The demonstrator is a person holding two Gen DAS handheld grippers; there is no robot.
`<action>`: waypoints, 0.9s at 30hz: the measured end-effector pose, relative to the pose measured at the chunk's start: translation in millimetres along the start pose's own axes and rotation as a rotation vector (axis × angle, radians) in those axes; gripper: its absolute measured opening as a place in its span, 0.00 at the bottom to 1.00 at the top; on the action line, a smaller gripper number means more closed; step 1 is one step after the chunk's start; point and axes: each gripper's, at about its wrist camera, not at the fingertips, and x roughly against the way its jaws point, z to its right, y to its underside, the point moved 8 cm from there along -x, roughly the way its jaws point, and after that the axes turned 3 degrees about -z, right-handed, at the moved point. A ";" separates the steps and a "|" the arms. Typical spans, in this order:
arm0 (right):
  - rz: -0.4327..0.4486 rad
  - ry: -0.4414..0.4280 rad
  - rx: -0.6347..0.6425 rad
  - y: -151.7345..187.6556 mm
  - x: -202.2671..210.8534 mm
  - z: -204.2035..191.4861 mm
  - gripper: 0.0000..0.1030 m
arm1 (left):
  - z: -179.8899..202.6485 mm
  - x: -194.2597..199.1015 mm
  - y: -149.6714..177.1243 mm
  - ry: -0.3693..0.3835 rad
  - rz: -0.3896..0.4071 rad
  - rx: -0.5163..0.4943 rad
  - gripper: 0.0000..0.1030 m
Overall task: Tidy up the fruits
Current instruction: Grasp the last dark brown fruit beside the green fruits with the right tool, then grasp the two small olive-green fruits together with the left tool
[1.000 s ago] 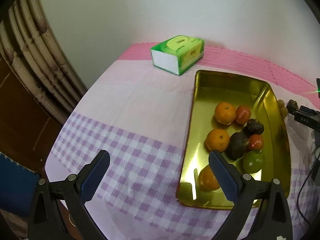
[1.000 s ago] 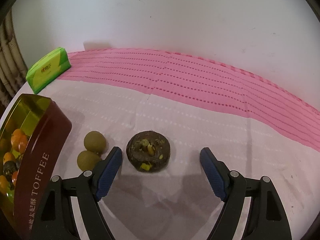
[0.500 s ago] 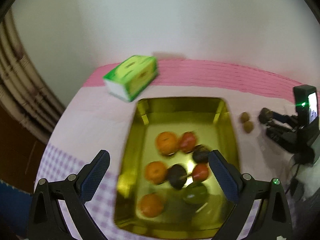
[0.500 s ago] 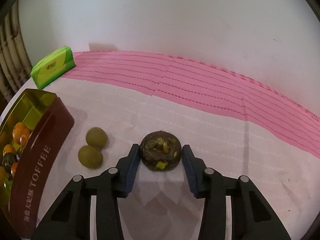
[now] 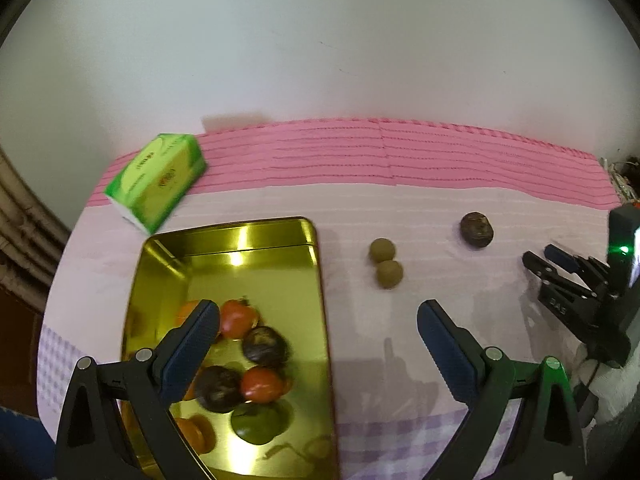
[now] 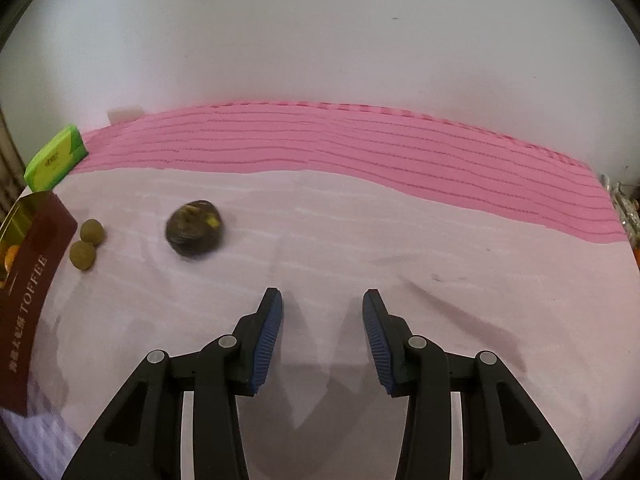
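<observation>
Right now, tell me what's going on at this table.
A person with a gripper in each hand is sorting fruit into a gold tin. The fingers of the right gripper have just been closing, yet nothing is between them; the dark round fruit lies loose on the cloth. The left gripper hangs open above the tin's edge.

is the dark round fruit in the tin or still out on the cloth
Out. The dark round fruit lies on the tablecloth right of the gold tin, past two green fruits, in neither gripper.
</observation>
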 end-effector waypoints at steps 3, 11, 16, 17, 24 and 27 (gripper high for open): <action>0.002 -0.067 0.037 -1.4 0.7 -16.3 0.44 | 6.2 -3.5 0.7 0.002 -0.009 0.000 0.95; -0.001 -0.095 0.144 -16.2 -14.6 -68.1 0.60 | 1.7 -8.4 1.1 -0.013 -0.021 -0.005 0.95; -0.003 -0.092 0.142 -32.9 -28.4 -76.9 0.60 | -0.9 -9.2 -1.6 -0.016 -0.018 -0.004 0.95; -0.003 -0.089 0.143 -37.5 -31.6 -79.6 0.60 | -0.8 -9.4 -2.2 -0.015 -0.017 -0.004 0.95; 0.015 -0.078 0.132 -41.8 -31.1 -74.5 0.40 | 5.4 -13.3 -7.6 -0.018 -0.016 -0.019 0.95; 0.014 -0.063 0.122 -40.3 -29.7 -67.3 0.40 | 11.2 -15.8 -9.2 -0.012 -0.020 -0.022 0.95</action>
